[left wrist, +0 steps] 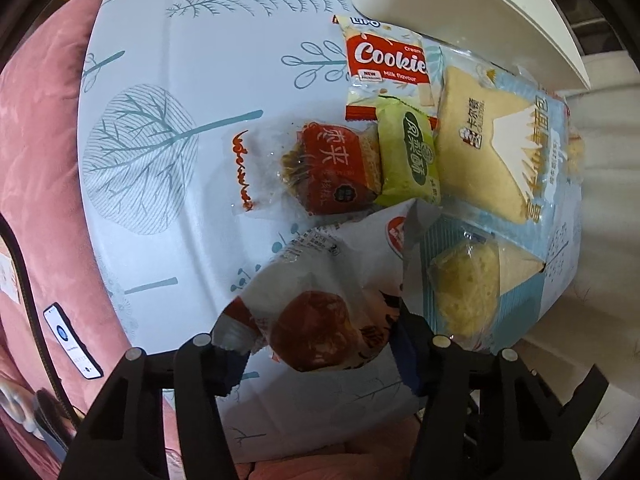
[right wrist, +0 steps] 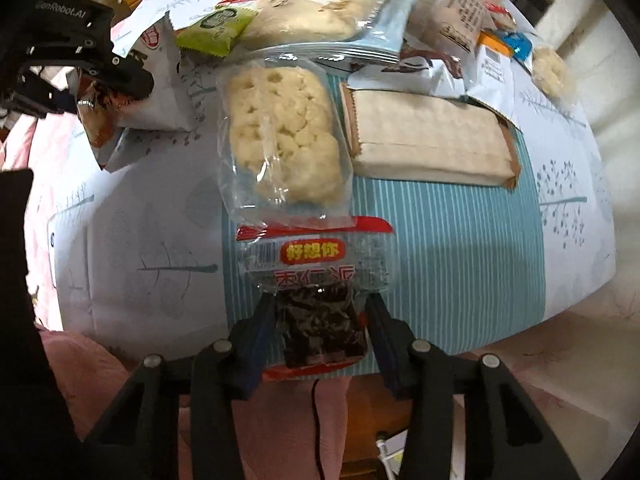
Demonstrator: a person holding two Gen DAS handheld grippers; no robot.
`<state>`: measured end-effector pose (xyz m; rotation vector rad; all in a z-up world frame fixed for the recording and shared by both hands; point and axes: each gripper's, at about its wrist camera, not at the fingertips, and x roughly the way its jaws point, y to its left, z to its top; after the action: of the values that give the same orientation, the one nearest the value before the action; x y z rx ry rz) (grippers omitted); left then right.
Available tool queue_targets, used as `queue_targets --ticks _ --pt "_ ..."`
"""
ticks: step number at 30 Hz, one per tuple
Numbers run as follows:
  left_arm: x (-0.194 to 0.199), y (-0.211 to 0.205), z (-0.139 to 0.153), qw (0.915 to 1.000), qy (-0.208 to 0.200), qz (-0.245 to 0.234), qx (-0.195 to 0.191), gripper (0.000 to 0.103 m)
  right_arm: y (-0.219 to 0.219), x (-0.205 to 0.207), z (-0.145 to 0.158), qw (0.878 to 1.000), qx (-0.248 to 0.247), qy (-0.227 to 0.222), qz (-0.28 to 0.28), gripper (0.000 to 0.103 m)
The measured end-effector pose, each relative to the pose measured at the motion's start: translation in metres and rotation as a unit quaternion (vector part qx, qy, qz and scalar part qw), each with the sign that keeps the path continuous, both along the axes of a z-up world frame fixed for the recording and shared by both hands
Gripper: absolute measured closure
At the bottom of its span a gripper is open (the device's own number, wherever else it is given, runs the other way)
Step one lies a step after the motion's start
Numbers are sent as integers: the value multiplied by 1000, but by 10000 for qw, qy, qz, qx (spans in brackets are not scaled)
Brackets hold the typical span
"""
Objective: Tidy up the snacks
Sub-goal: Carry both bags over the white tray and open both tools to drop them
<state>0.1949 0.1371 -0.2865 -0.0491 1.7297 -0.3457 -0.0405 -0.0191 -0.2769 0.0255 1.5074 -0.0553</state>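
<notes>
The right claw (right wrist: 320, 328) straddles the clear red-edged packet of dark date pieces (right wrist: 320, 300) at the surface's (right wrist: 460, 248) near edge, pads pressing its sides, its long axis running away from the claw. The left claw (left wrist: 320, 344) clamps a white bun wrapper (left wrist: 320, 320).

Glossy plastic snack wrappers (right wrist: 280, 140); tablecloth (left wrist: 180, 60) seemingly smooth.

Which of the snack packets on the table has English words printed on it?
The red and white cookie packet, lying near the white box. It reads "Cookies" and "Milk flavour"; the other packets show Chinese characters.
</notes>
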Motion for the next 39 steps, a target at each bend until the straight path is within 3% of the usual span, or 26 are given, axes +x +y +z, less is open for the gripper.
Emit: queue_targets --ticks 12,21,28,30,39 --pt "-13 20 11 9994 74 196 272 45 -10 15 28 9991 343 -15 -265 62" --pt "-20 60 36 9975 -133 682 98 45 -54 28 72 9957 550 -82 -746 61" --pt "-22 61 77 9967 -246 764 -92 44 -111 43 105 9912 583 -264 -1155 61" --pt "-22 57 92 9963 -321 775 -171 44 -120 45 99 9902 618 -351 -1201 61" --pt "-3 15 155 9921 -718 957 -388 43 -163 93 141 9892 734 -954 -831 61"
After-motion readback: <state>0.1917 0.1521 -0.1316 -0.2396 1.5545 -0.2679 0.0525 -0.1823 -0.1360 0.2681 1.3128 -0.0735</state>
